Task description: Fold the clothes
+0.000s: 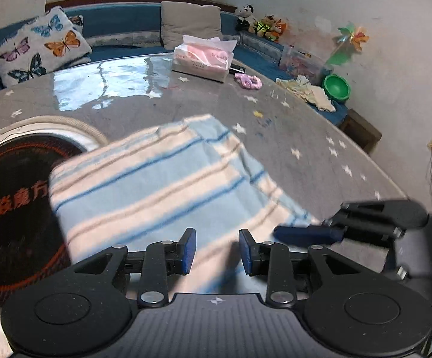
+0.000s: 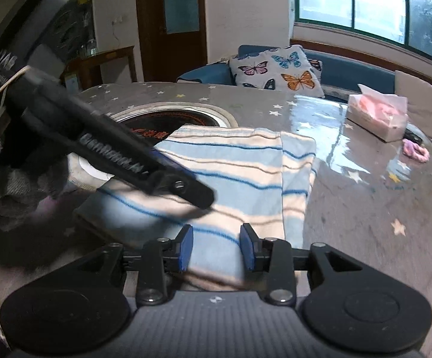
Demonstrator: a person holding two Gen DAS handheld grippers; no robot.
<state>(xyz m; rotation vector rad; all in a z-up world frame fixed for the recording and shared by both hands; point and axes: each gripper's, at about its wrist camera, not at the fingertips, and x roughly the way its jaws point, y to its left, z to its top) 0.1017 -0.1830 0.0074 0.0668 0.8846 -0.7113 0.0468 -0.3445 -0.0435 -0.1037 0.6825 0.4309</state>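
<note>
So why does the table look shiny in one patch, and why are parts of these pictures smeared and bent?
Left wrist view: window light glares off the grey star-patterned table cover; the striped blue-and-cream folded cloth is motion-blurred, and the fisheye lens curves the table edge. Right wrist view: the same glare sits near the pink tissue box; the left gripper is smeared and shadows the cloth.

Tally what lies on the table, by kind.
Striped cloth: 1
Tissue box: 1
Pink scrunchie: 1
Round inset cooktop: 1
Total: 4
</note>
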